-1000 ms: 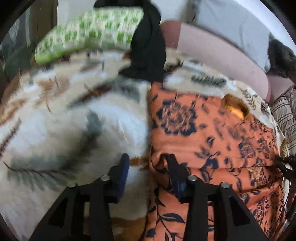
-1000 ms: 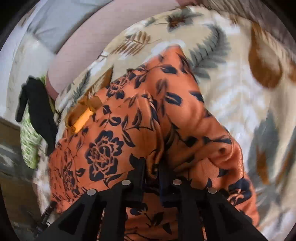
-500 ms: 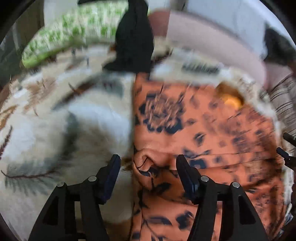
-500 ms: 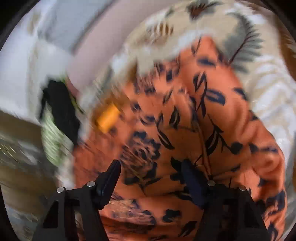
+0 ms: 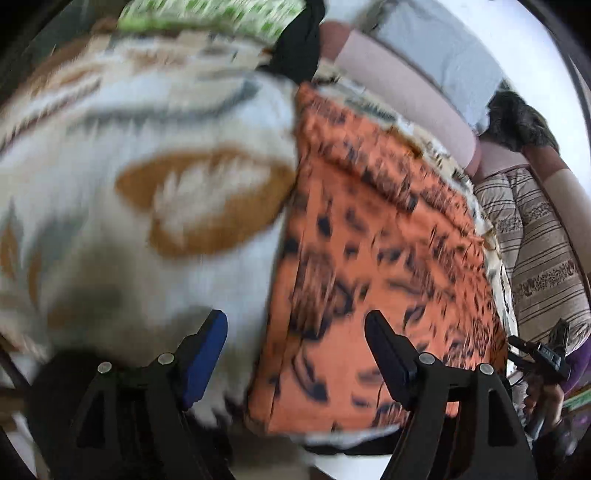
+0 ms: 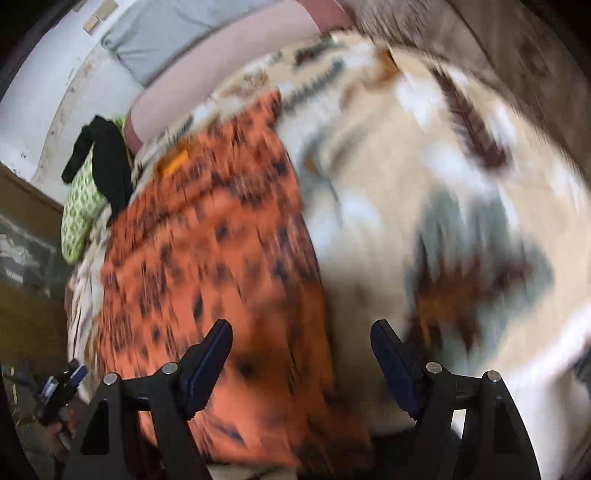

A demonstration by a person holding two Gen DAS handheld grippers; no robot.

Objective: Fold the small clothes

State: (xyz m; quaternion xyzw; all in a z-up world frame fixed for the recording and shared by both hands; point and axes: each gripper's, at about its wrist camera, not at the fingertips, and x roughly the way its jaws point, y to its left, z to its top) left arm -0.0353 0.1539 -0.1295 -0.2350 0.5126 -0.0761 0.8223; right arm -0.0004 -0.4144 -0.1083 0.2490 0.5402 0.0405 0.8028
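Observation:
An orange garment with dark floral print (image 5: 369, 258) lies flat and folded on a leaf-patterned blanket (image 5: 147, 184). It also shows in the right wrist view (image 6: 221, 258). My left gripper (image 5: 295, 332) is open and empty, over the garment's near left edge. My right gripper (image 6: 301, 343) is open and empty, over the garment's near right edge. Both views are blurred by motion.
A green patterned cloth (image 5: 207, 14) and a black garment (image 5: 299, 48) lie at the blanket's far end. A pink cushion (image 5: 406, 85) and grey pillow (image 5: 443, 48) run along the back. A striped cushion (image 5: 539, 258) sits to the right.
Both grippers let go of the orange garment, opened wide and pulled back toward the near edge. The garment now lies flat.

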